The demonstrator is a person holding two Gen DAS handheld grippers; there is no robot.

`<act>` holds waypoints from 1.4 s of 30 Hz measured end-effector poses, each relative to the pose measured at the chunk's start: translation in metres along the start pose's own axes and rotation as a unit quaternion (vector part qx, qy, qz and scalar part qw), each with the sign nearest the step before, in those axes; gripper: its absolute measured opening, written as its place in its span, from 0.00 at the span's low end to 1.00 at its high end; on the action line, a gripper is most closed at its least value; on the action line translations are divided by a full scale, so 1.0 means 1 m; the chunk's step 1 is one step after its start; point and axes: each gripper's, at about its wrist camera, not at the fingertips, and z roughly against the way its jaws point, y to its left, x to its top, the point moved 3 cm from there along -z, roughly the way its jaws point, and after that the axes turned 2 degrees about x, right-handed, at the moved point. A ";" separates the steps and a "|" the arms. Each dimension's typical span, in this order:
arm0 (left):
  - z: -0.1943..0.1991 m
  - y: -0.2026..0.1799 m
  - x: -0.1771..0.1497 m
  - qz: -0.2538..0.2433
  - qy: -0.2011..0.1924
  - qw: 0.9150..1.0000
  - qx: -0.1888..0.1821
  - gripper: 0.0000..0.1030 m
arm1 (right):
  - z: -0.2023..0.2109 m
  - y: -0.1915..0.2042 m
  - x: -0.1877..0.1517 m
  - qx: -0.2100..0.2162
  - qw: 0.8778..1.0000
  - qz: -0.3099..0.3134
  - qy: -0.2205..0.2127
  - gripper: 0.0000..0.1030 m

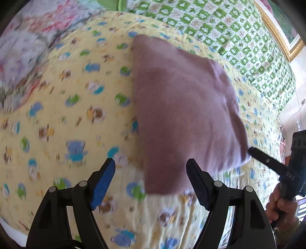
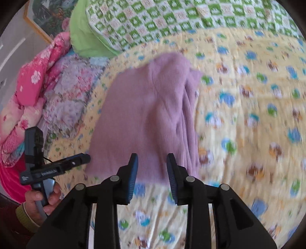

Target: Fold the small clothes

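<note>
Yellow bedding printed with small animals [image 2: 239, 118] covers the bed, and at 12 o'clock lies a green checked quilt [image 2: 172, 17]; at 9 o'clock in the right wrist view sits a heap of pink flowered bedding [image 2: 36, 76]. One mauve knitted garment [image 2: 145, 115] lies on the yellow sheet, already doubled, with loose ribbed layers along its 3 o'clock side.

I count two grippers. The left gripper [image 1: 151, 178] has its jaws wide apart, nothing between the pads, the near corner of the garment just below them. The right gripper [image 2: 152, 176] stands partly open over the near hem, the pads not pressing on the cloth. A hand [image 2: 42, 201] holds each tool.

I think the risk is this: if one jaw takes only the top layer, the fold will slide and open. The pictures are blurred, so a hurried grasp may miss the corner or pinch the sheet together with the garment.
</note>
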 end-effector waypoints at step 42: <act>0.083 -0.049 -0.059 -0.129 -0.185 0.971 0.080 0.99 | 0.064 0.069 -0.051 -0.076 0.976 0.159 -0.127 0.95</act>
